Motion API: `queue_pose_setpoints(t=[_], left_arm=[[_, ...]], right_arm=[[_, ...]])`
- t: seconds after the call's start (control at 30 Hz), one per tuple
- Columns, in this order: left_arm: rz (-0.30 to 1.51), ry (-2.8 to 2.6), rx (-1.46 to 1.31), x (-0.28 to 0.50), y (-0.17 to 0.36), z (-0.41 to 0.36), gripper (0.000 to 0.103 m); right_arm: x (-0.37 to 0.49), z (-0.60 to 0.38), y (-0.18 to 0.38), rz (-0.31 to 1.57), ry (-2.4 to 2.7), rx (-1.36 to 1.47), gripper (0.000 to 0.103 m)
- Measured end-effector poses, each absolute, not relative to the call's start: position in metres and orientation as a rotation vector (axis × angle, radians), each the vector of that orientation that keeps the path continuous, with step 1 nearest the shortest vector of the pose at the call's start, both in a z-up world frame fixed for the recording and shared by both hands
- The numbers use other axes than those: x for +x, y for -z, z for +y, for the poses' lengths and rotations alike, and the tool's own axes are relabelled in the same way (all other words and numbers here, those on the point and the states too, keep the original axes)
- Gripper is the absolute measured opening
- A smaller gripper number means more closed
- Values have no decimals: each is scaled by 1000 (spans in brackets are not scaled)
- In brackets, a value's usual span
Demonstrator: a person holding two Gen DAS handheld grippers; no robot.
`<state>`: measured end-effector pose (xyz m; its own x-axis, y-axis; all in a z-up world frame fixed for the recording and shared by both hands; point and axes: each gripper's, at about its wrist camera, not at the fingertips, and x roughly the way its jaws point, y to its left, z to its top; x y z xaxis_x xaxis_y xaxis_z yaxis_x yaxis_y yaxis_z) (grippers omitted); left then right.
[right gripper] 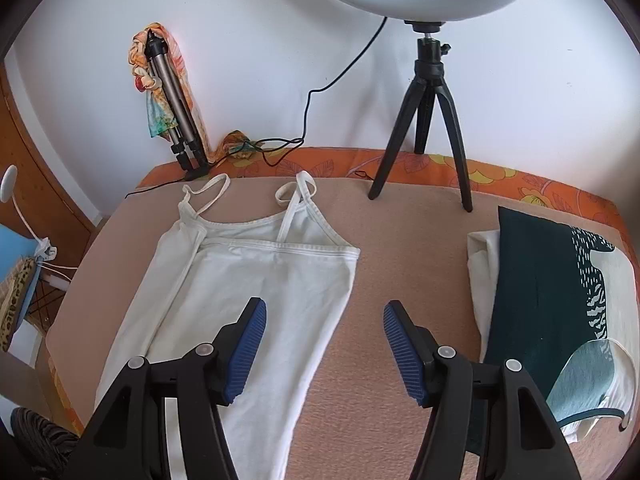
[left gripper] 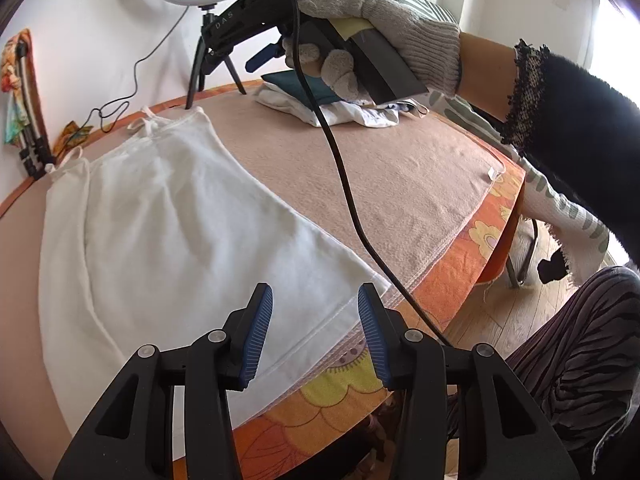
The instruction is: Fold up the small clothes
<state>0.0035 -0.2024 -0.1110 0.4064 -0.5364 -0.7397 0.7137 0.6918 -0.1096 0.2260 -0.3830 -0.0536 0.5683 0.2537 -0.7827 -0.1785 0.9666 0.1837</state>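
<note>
White strappy camisole (right gripper: 256, 280) lies flat before me, straps far; folded clothes pile (right gripper: 552, 320) sits right.

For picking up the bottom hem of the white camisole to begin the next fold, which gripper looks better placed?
Probably the left gripper: its open jaws sit just over the white camisole hem at the table's near edge. The right gripper hangs open further up, over the garment's side edge.

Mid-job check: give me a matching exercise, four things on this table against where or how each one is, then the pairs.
Things:
1. white camisole
2. folded pile
3. ring light tripod
4. left gripper

States:
A. stands at the table's far edge
B. stacked at the right, dark green piece on top
C. open, over the hem, holding nothing
D. spread flat, straps toward the wall

Pairs: 1-D, 2-B, 3-A, 4-C
</note>
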Motion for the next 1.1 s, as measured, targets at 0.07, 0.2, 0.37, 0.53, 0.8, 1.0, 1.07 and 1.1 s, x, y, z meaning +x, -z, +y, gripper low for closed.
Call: queue_pose_setpoints(t=[0.07,0.2,0.37,0.53,0.8,1.0,1.07,1.1], left_arm=[[858,812,245,5,118,-213,43],[886,834,284,6,130,-232,43],[896,839,351,6,140,-254,47],[884,819,330,12,140,-256,45],[883,822,167,23,140,-237,4],[852,798,62,26,131,-213,4],[850,782,26,26,128,-203,4],[851,774,12,27,127,-198,4]], right_arm=[[228,-394,58,946,-252,88,64],[235,-412,67,973,-272,106,64],[251,-427,79,980,-264,140,64],[272,-421,97,993,-285,173,64],[311,-391,131,1038,-326,208,51],[328,-367,145,1063,-316,167,18],[329,-360,140,1054,-300,147,5],[329,-357,136,1047,-296,139,4]])
